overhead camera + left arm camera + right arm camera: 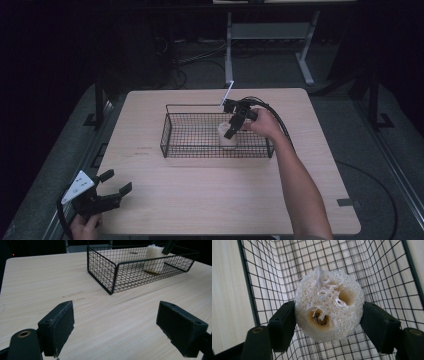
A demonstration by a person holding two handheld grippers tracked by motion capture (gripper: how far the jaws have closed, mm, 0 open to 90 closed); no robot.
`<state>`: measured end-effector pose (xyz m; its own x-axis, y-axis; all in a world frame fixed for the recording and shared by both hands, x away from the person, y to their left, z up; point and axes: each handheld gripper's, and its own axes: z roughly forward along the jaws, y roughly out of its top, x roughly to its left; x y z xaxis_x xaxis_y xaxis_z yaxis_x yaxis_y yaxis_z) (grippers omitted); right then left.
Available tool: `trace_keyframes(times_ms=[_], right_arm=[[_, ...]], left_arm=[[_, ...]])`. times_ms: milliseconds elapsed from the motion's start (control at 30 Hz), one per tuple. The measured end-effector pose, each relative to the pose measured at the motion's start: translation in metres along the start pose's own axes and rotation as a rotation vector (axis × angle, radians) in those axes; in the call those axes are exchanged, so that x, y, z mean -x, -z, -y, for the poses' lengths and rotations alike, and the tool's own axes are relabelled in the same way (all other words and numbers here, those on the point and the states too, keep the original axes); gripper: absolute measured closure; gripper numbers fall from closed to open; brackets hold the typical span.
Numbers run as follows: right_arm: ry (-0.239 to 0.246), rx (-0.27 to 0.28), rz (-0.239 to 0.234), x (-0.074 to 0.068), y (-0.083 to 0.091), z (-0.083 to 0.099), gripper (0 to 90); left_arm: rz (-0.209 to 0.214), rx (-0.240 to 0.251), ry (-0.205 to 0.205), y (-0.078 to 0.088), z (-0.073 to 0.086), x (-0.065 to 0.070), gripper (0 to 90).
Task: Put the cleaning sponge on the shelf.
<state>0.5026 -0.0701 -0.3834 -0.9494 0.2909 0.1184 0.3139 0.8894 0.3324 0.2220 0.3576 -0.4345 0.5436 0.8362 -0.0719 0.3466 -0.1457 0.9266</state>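
While no readable writing appears anywhere, the black wire basket [175, 142] stands near the far edge of the tabletop [210, 200]. Inside its right part, the right hand-held gripper [329, 320] reaches down from above and clenches a pale loofah sponge [329, 306] between both jaws. At the near left corner, the left hand-held gripper [115, 327] hangs released, jaws wide apart.

Pale matt wood-grain table [200, 195]; black wire-mesh metal basket [172, 131]; rough, fibrous cream loofah [329, 303]; matt black gripper pads [58, 326] with a slightly grainy face.
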Motion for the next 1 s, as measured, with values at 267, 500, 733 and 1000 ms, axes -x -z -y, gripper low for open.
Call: trace_keyframes(times_ms=[267,500,733,1000], right_arm=[[-0.010,0.015,-0.003,0.000,-0.001,0.001,29.1],[-0.012,0.005,-0.002,0.000,-0.001,0.001,25.3],[-0.016,0.000,0.001,-0.002,0.002,0.000,20.4],[-0.008,0.031,0.005,-0.007,0.020,0.004,18.9]], left_arm=[[-0.001,0.000,-0.001,0.000,0.000,0.000,13.9],[-0.001,-0.001,0.001,0.000,0.000,0.000,13.9],[-0.001,-0.002,-0.001,0.000,0.000,0.000,14.0],[0.000,-0.002,0.006,0.001,0.001,0.000,13.9]])
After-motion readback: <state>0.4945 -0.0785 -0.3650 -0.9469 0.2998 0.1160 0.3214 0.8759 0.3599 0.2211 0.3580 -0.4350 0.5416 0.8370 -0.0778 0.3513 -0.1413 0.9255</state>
